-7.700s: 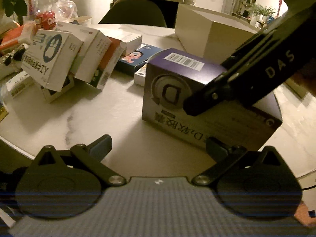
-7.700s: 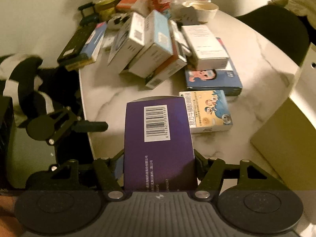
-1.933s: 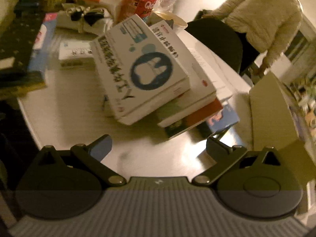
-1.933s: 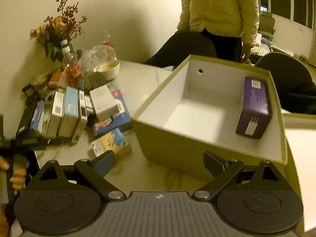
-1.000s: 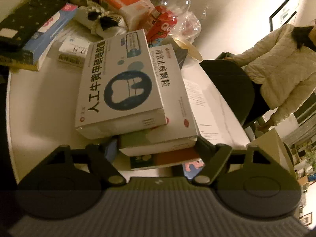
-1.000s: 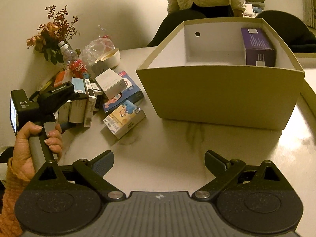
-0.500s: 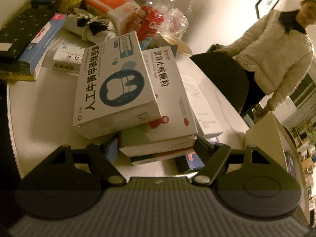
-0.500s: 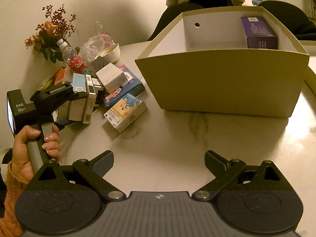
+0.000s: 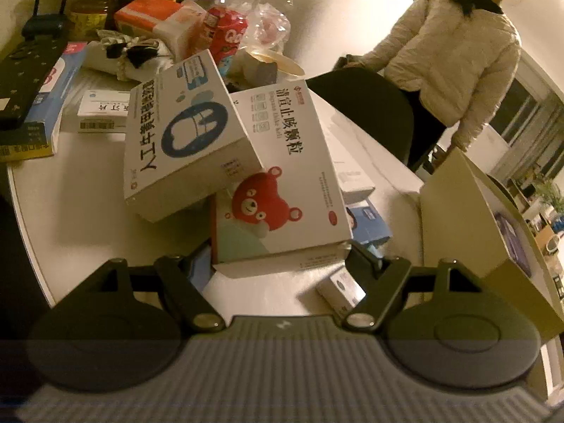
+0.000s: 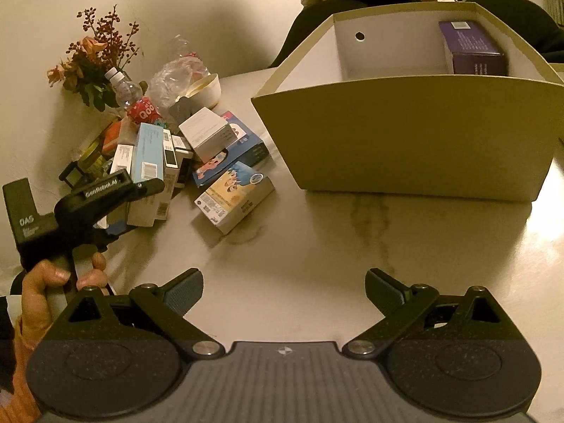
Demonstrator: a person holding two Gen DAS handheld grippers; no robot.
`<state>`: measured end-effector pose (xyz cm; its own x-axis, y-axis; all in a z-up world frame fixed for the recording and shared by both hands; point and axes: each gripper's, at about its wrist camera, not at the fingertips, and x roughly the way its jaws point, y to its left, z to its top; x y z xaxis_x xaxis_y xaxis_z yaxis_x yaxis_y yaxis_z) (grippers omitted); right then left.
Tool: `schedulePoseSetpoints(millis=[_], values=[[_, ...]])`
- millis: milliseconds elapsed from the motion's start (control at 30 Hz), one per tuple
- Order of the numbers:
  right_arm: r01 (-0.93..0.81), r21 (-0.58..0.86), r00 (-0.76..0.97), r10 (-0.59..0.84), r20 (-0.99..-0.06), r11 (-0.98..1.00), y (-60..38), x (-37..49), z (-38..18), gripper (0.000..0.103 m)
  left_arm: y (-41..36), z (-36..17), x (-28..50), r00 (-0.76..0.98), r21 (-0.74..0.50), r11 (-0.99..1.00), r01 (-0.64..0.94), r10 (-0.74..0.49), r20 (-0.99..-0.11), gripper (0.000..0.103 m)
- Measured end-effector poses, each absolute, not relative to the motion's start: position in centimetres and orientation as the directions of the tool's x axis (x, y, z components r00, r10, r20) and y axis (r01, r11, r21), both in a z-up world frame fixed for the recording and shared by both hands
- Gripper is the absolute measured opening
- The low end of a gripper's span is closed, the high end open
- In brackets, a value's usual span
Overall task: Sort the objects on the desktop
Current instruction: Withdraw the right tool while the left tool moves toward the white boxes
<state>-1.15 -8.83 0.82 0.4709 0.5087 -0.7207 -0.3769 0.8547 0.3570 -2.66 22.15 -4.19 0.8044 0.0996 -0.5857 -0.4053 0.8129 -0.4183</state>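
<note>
Left gripper [image 9: 280, 264] clamps the bear box [image 9: 282, 190] (lower centre); right gripper [image 10: 283, 290] gapes empty; carry to the storage box [image 10: 405, 134], upper right.

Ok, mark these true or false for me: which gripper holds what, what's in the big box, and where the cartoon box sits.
1. The left gripper is shut on the red-bear box. True.
2. The right gripper holds a box. False: it is open, holding nothing.
3. The purple box sits inside the big open box. True.
4. The cartoon box lies inside the big open box. False: it lies on the table.
</note>
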Motion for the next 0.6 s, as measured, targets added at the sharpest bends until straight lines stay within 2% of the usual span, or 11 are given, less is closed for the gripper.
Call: schedulePoseSetpoints(millis=[600], values=[[-0.343, 0.465, 0.447, 0.577, -0.684, 0.816, -8.2, -0.9, -0.1, 0.099, 20.4, -4.9, -5.4, 0.796, -0.370, 0.885, -0.282, 0.001, -0.605, 0.076]])
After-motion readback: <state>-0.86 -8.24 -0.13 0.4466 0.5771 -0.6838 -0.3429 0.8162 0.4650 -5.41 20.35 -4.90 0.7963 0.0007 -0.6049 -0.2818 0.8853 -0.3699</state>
